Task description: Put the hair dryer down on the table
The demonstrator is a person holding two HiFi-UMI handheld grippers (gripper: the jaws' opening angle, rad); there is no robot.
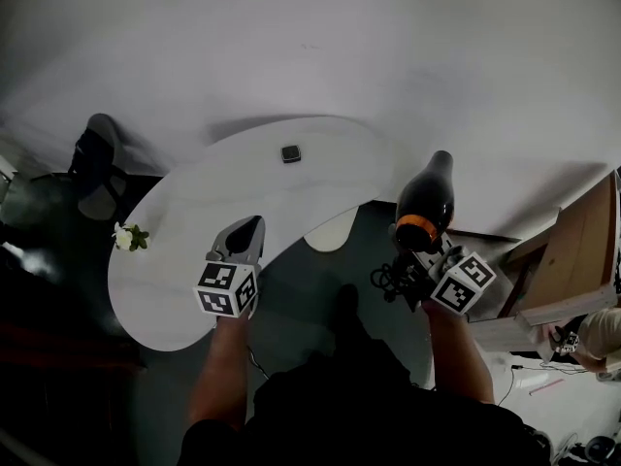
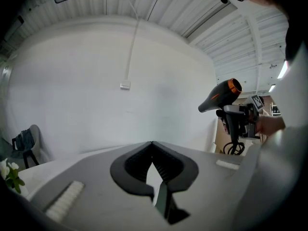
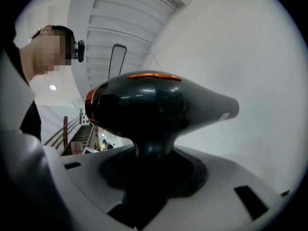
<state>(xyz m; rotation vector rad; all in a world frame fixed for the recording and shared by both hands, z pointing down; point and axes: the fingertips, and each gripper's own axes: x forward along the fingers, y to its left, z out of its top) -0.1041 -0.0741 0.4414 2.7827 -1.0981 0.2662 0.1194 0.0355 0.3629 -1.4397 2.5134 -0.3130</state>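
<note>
There are two grippers and one hair dryer. The right gripper (image 1: 419,250) is clenched on the handle of the hair dryer (image 1: 427,197). In the right gripper view the black handle drops straight down between the jaws of that gripper (image 3: 149,173), and the dryer's body (image 3: 154,105) fills the space above them. The dryer is glossy black with one orange band near its back, and its nozzle points away from the person toward the white wall. It is held in the air just off the right end of the table (image 1: 223,183), over the dark floor, and it touches no surface. One coil of black cord (image 1: 388,280) hangs beside the gripper.

The left gripper (image 1: 247,233) hovers over the near edge of the table. In its own view the jaws of the left gripper (image 2: 152,146) are closed tip to tip with nothing between them. The dryer (image 2: 222,94) shows well apart at the upper right of that view.

The single white, curved table carries two things:
- One small dark square object (image 1: 291,153) near the far edge.
- One small white flower sprig (image 1: 128,237) at the left edge.

One dark chair (image 1: 97,158) stands beyond the table's left end.
</note>
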